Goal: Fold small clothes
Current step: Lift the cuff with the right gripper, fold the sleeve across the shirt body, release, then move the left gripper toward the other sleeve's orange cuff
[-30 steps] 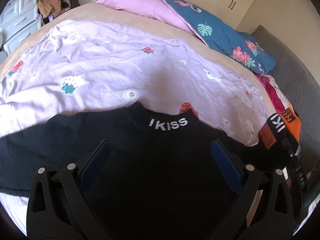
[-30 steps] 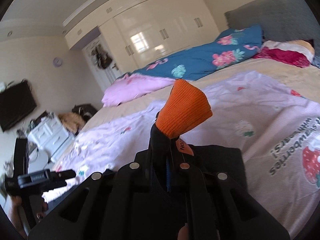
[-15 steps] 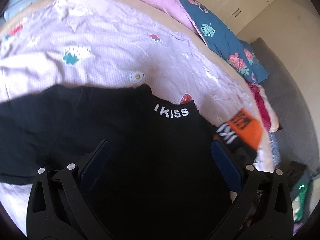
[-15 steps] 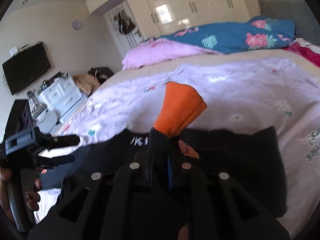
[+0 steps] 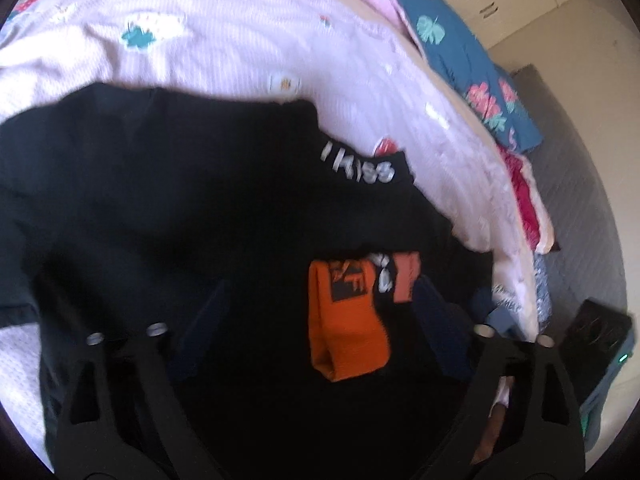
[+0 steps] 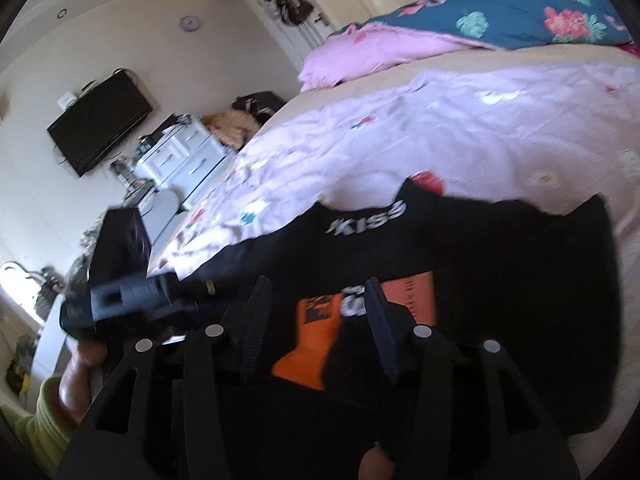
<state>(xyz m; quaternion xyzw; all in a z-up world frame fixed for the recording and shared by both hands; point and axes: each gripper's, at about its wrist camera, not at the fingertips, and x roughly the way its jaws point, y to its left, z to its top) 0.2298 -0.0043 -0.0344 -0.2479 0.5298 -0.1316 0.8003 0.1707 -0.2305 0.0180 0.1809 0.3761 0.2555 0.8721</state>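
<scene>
On the bed, a black garment (image 5: 192, 208) lies spread over a lilac sheet (image 5: 248, 28) printed with small fruits and flowers, its collar band lettered in white and turned toward the far side. An orange cuff (image 5: 346, 320) at the end of one sleeve lies folded in onto the black cloth near the middle of the garment, with a printed patch and a second strip of orange just beside it. The left gripper (image 5: 320, 320) hangs over this cuff with its blue-padded fingers (image 5: 204, 312) standing well apart on either side; the jaws are closing, yet the pads do not touch the cuff or the cloth as far as the blur allows. From the right wrist view, the right gripper (image 6: 316, 320) points at the same orange cuff (image 6: 308, 344), which lies between its two fingers; its jaws are opening and the pads stand clear of the fabric, so nothing is gripped. At the left of that view the other tool shows as a dark blurred block, borne by a hand (image 6: 80, 376) with a yellow-green sleeve (image 6: 36, 432) below it. Beyond the bed stand a white drawer unit (image 6: 180, 156), a wall-mounted television (image 6: 100, 124) and pale wardrobes, with a pink and blue floral quilt (image 6: 480, 20) bunched along the far edge.
</scene>
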